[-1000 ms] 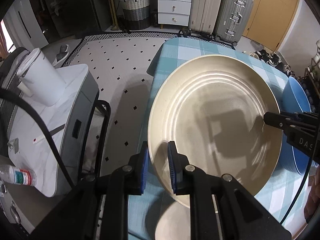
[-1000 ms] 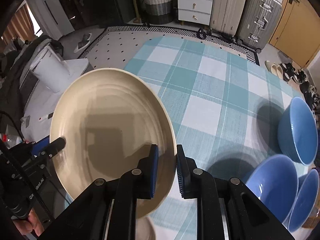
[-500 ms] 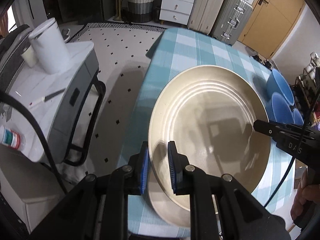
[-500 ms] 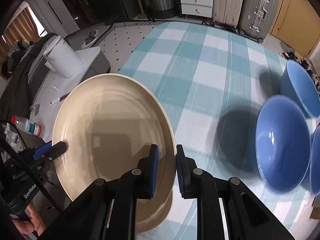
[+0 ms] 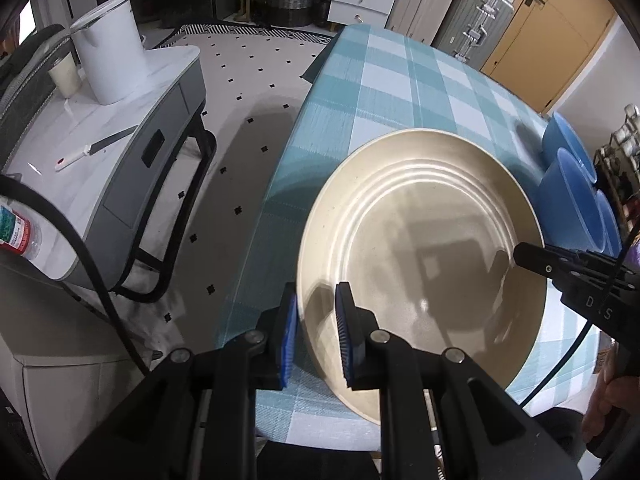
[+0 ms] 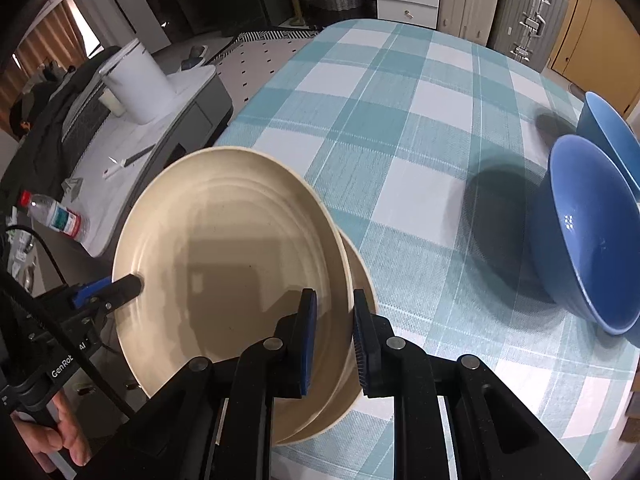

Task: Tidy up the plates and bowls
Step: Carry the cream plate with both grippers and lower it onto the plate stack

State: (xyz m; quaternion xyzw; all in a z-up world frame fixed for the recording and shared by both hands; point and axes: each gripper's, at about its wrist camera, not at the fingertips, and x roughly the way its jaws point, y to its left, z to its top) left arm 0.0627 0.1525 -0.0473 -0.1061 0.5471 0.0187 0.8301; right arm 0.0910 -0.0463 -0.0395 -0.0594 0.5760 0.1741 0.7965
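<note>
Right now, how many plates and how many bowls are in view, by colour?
Cream plates: 2, the held plate gripped by both tools, and a second plate on the table beneath it.
Blue bowls: 3, far bowl, middle bowl, near bowl.
Total: 5

Bright, even indoor light with strong fisheye bending and black corners. The cream plate [image 5: 424, 240] shows soft glare and dark shadows; blue bowls [image 6: 588, 232] cast blurred shadows leftward on the checked tablecloth [image 6: 400, 120].
</note>
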